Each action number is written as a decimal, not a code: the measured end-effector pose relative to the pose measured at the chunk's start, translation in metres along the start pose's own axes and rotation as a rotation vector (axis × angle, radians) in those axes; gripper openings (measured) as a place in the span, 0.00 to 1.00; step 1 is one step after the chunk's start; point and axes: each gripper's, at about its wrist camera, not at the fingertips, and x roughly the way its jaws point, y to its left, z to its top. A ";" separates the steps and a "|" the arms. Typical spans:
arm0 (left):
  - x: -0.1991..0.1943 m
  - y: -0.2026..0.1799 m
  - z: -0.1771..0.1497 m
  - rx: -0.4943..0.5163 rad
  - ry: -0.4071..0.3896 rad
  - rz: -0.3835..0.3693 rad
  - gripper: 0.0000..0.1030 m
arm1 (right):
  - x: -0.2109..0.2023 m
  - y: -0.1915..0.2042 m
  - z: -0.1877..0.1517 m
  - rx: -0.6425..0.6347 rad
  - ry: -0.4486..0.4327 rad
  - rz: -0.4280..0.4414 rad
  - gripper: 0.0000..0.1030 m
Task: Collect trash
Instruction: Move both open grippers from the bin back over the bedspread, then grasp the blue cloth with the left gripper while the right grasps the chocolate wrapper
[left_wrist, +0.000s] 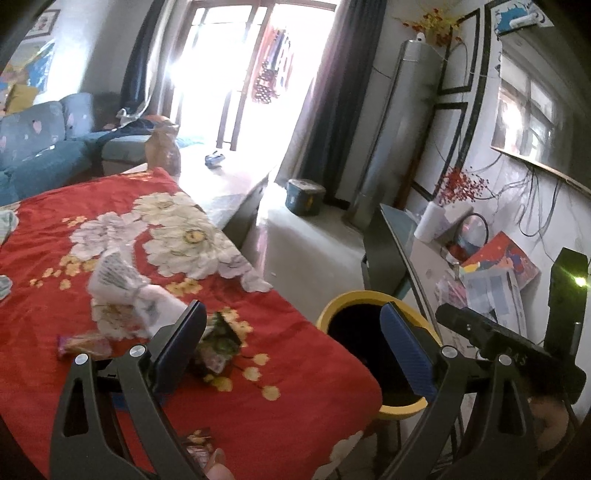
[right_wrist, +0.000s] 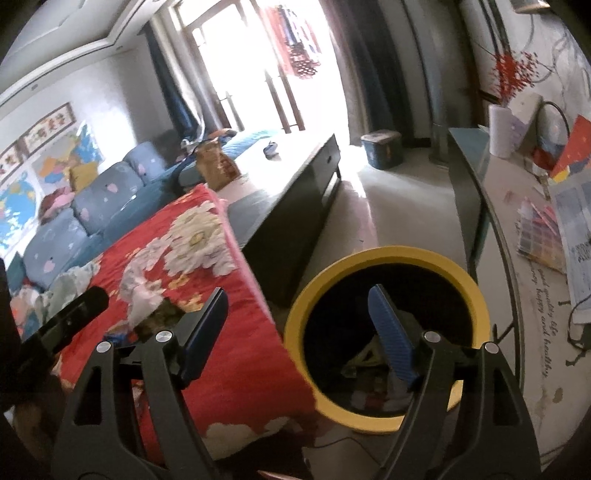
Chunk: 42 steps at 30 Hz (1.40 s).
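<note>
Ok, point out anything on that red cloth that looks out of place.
Litter lies loose on the red floral cloth: a crumpled white printed wrapper, a dark torn snack packet and a pink candy wrapper. The yellow bin beside it already holds trash.

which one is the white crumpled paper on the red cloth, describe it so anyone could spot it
Start at the red flowered cloth covering the table. Beyond the left tongs lies the crumpled white paper, printed with small dark text. Its neighbours are small colourful snack wrappers.
</note>
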 end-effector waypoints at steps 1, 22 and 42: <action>-0.002 0.003 0.000 -0.004 -0.002 0.003 0.90 | 0.000 0.004 -0.001 -0.005 0.001 0.005 0.68; -0.031 0.072 0.009 -0.085 -0.043 0.117 0.90 | 0.004 0.088 -0.024 -0.155 0.073 0.137 0.68; -0.036 0.126 -0.002 -0.122 -0.001 0.169 0.89 | 0.016 0.141 -0.058 -0.273 0.167 0.214 0.68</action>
